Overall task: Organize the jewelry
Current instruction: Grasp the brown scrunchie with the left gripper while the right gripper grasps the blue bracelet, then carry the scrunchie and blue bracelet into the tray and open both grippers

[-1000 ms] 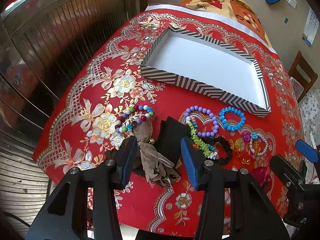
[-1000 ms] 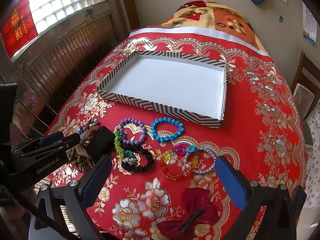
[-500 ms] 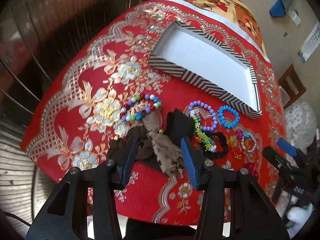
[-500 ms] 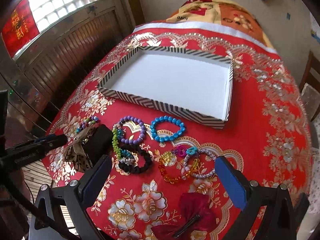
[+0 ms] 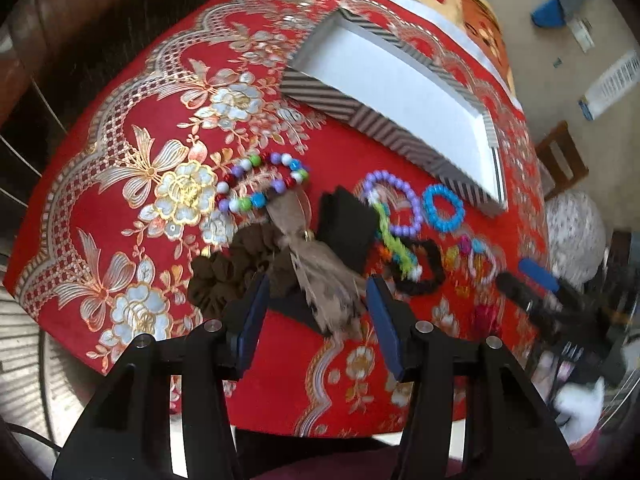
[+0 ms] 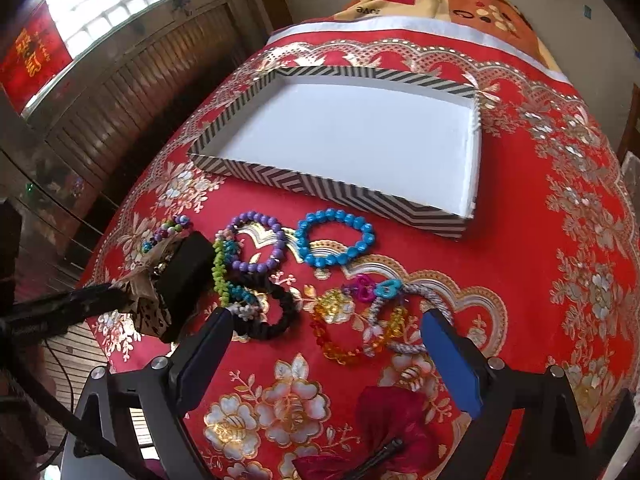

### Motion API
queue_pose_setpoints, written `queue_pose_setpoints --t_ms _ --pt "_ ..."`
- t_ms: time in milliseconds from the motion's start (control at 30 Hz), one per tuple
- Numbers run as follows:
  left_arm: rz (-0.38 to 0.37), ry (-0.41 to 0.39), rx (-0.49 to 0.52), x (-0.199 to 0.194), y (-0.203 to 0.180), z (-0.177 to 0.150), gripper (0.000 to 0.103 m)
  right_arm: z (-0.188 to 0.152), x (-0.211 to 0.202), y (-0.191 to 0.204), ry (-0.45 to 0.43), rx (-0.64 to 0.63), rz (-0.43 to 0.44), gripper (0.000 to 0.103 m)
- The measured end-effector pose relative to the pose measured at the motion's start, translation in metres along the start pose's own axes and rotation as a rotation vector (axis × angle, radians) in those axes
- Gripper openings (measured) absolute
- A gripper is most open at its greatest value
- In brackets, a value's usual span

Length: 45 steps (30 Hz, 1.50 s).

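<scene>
Sprawling beaded bracelets (image 6: 335, 237), blue, purple, mixed; striped white tray (image 6: 328, 190) beyond

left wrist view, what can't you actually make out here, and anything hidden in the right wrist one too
- Left wrist view: motion blur smears the right gripper and the small bracelets beside it; its jaw state is unreadable there.
- Left wrist view: the leopard-print bow covers part of the brown scrunchie and black pad.
- Right wrist view: the magenta bow clip is cut off by the bottom edge.
- Right wrist view: the left gripper hides the leopard-print bow's lower part.
</scene>
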<state>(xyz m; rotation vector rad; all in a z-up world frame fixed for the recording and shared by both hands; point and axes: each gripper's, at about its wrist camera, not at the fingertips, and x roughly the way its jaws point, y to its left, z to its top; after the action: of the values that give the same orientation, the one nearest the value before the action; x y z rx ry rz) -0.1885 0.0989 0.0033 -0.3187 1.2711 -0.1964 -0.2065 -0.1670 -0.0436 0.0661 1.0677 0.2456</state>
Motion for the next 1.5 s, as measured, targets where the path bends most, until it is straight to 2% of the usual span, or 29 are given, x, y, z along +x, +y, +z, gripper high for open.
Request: queue_pose_setpoints --t_ms 133,300,367,433,533,700,833,967,1167,1500 --pt "0.034 0.019 -0.005 0.011 -0.002 0.013 0.050 0.005 0.007 0.005 0.005 -0.014 0.001 0.088" --pt "0.110 0.061 0.021 0.037 -0.005 0.023 0.049 0.010 0.019 -0.003 0.023 0.005 -0.005 0.088" --pt "0.121 0.086 0.023 0.045 -0.003 0.023 0.033 0.014 0.025 -0.011 0.026 0.025 -0.003 0.085" --pt "0.116 0.105 0.023 0.050 -0.001 0.021 0.025 0.020 0.032 -0.022 0.030 0.056 -0.016 0.078" --pt "0.097 0.098 0.013 0.049 0.004 0.021 0.018 0.028 0.045 -0.034 0.040 0.084 -0.032 0.064" --pt "0.051 0.089 -0.010 0.034 0.015 0.025 0.016 0.039 0.069 -0.044 0.057 0.115 -0.035 0.044" --pt "0.021 0.078 -0.014 0.018 0.017 0.026 0.016 0.047 0.077 -0.040 0.036 0.092 -0.066 0.034" --pt "-0.026 0.066 -0.015 0.000 0.016 0.028 0.016 0.052 0.082 -0.031 0.031 0.029 -0.096 0.009" --pt "-0.050 0.022 -0.008 -0.020 0.006 0.031 0.016 0.048 0.067 -0.035 0.007 0.034 -0.046 0.008" --pt "-0.120 -0.048 0.054 -0.041 -0.034 0.069 0.016 0.056 -0.005 -0.036 -0.102 0.053 0.046 0.008"
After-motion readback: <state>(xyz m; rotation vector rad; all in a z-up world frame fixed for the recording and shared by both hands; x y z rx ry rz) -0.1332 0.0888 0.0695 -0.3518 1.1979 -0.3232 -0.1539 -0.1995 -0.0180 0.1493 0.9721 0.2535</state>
